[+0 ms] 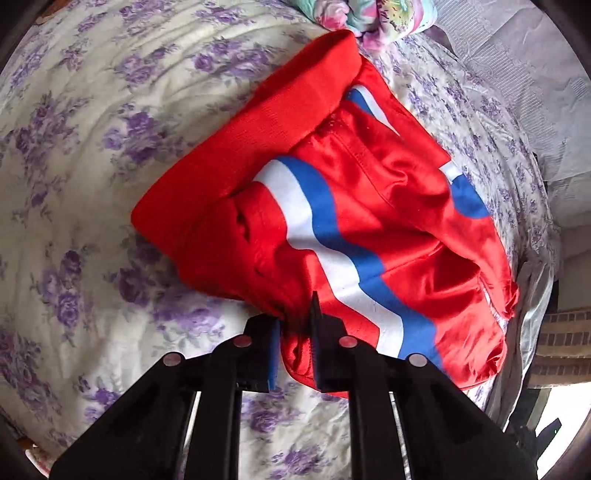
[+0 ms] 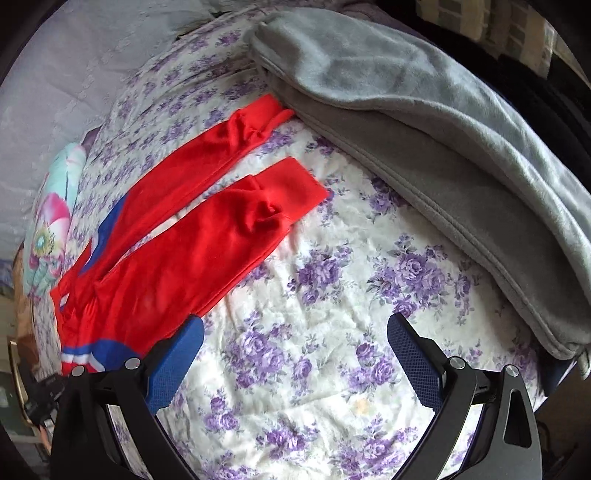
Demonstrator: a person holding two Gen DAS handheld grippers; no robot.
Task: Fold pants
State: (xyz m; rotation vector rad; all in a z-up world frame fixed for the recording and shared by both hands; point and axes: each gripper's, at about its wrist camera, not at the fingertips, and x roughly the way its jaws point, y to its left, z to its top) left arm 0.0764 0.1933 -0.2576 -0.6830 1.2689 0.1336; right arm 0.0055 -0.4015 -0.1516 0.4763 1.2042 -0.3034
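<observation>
Red pants [image 1: 332, 206] with a white and blue stripe lie on a floral bedspread [image 1: 92, 184]. My left gripper [image 1: 295, 325] is shut on the near edge of the pants at the waist end. In the right wrist view the pants [image 2: 177, 258] stretch out flat with both legs apart, their cuffs toward the far side. My right gripper [image 2: 295, 332] is open and empty above the bedspread [image 2: 314, 295], just right of the pants; its left finger [image 2: 177, 354] is close to the waist edge.
A folded grey blanket [image 2: 424, 147] lies along the right side of the bed. A colourful floral pillow [image 1: 373, 18] sits by the pants; it also shows in the right wrist view [image 2: 51, 221]. The bed edge [image 1: 532, 295] is at the right.
</observation>
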